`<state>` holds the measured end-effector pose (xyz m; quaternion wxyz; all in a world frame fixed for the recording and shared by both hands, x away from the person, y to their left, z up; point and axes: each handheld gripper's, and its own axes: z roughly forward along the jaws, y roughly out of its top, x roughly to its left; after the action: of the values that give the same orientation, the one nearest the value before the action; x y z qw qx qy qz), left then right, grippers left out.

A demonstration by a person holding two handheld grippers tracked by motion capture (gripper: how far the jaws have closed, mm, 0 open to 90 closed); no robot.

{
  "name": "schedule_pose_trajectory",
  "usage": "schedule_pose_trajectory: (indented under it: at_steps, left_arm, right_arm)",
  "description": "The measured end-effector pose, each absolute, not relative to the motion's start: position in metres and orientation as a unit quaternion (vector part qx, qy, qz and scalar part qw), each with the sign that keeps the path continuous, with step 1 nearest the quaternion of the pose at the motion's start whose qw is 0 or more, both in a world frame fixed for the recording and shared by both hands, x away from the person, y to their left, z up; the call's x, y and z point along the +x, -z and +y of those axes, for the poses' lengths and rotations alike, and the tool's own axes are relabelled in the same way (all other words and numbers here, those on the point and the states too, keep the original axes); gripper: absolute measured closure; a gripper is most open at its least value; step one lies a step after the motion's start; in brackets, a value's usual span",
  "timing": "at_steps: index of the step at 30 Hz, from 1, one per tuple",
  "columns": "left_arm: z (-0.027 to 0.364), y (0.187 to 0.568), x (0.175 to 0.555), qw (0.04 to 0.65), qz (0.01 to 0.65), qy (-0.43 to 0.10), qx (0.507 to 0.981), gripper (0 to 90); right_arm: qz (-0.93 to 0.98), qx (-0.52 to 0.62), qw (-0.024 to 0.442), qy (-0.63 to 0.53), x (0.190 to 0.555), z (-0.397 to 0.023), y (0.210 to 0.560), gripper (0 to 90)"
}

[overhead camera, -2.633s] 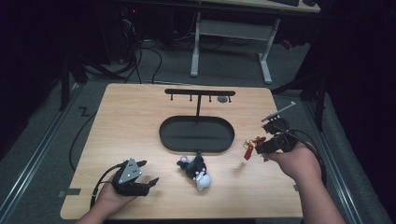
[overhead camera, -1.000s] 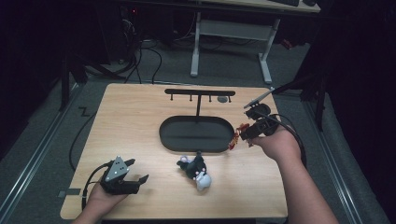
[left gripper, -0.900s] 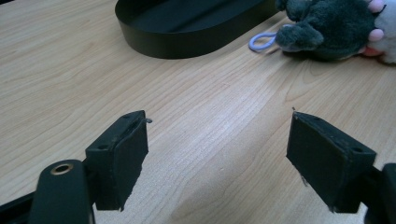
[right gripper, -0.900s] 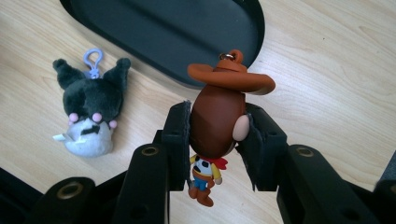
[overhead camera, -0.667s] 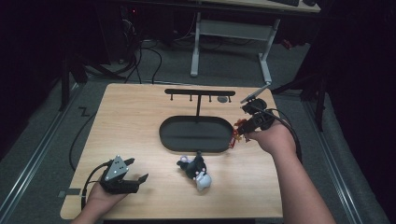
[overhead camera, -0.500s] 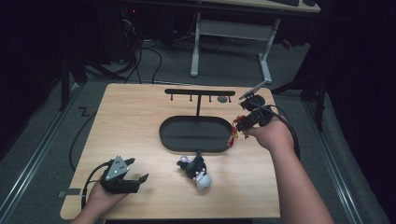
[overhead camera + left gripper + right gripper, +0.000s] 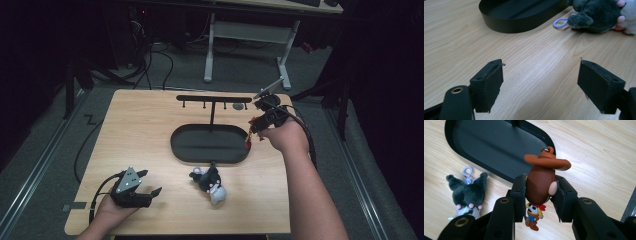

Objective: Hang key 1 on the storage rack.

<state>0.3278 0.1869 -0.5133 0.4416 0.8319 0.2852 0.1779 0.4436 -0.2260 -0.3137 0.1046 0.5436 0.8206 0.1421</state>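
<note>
Nearest, left of the oval black tray, the left gripper rests with jaws spread wide. A plush keychain lies just before the bare tray. The right gripper, clamped on a cowboy figure, has moved farther along the tray's right end toward the hook stand; the figure's face is hidden

the high view is dim and soft: the wooden table is lit evenly from above while the floor and far furniture sink into near black. both gripper views are bright and sharper, with a pale sheen on the wood grain between the left gripper jaws. the plush toy at the far right edge looks slightly soft.
</note>
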Motion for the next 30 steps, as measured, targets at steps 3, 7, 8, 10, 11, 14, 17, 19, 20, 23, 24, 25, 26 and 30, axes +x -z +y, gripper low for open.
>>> schedule_pose_trajectory:
  at_steps: [3, 7, 8, 10, 11, 14, 17, 19, 20, 23, 24, 25, 26, 30]
  left_arm:
    - [0.187, 0.514, 0.328, 0.440, 0.285, -0.178, 0.833, 21.4]
    - [0.184, 0.514, 0.327, 0.435, 0.280, -0.183, 0.836, 21.5]
    - [0.184, 0.514, 0.327, 0.434, 0.279, -0.182, 0.837, 21.5]
    - [0.183, 0.514, 0.326, 0.431, 0.278, -0.182, 0.839, 21.5]
    - [0.183, 0.514, 0.326, 0.432, 0.278, -0.183, 0.838, 21.5]
    - [0.184, 0.514, 0.326, 0.432, 0.280, -0.181, 0.838, 21.5]
    - [0.184, 0.514, 0.326, 0.433, 0.281, -0.182, 0.837, 21.6]
    - [0.184, 0.514, 0.327, 0.432, 0.281, -0.180, 0.838, 21.5]
    - [0.184, 0.514, 0.327, 0.432, 0.281, -0.180, 0.838, 21.5]
    - [0.184, 0.514, 0.326, 0.434, 0.280, -0.181, 0.837, 21.5]
    - [0.184, 0.514, 0.326, 0.435, 0.280, -0.180, 0.837, 21.5]
    - [0.184, 0.514, 0.326, 0.435, 0.280, -0.180, 0.837, 21.5]
    - [0.184, 0.514, 0.325, 0.435, 0.278, -0.180, 0.837, 21.5]
    - [0.185, 0.513, 0.325, 0.434, 0.277, -0.181, 0.838, 21.5]
  right_arm:
    - [0.822, 0.542, 0.107, -0.136, 0.445, -0.226, 0.313, 65.1]
    - [0.821, 0.543, 0.110, -0.138, 0.448, -0.226, 0.310, 65.1]
    - [0.821, 0.542, 0.112, -0.140, 0.449, -0.226, 0.309, 65.1]
    - [0.820, 0.544, 0.112, -0.141, 0.451, -0.227, 0.307, 65.1]
    - [0.819, 0.543, 0.115, -0.142, 0.452, -0.227, 0.307, 65.1]
    - [0.817, 0.543, 0.118, -0.150, 0.458, -0.227, 0.303, 65.1]
    - [0.818, 0.541, 0.121, -0.155, 0.462, -0.224, 0.299, 65.1]
    - [0.817, 0.542, 0.122, -0.155, 0.466, -0.222, 0.297, 65.1]
    - [0.817, 0.541, 0.124, -0.156, 0.468, -0.222, 0.297, 65.1]
    - [0.814, 0.545, 0.128, -0.158, 0.471, -0.220, 0.296, 65.1]
    - [0.810, 0.549, 0.132, -0.160, 0.473, -0.219, 0.295, 65.1]
    - [0.810, 0.549, 0.132, -0.160, 0.473, -0.219, 0.295, 65.1]
    - [0.808, 0.549, 0.136, -0.165, 0.476, -0.218, 0.294, 65.1]
    - [0.808, 0.549, 0.139, -0.162, 0.481, -0.214, 0.295, 65.1]
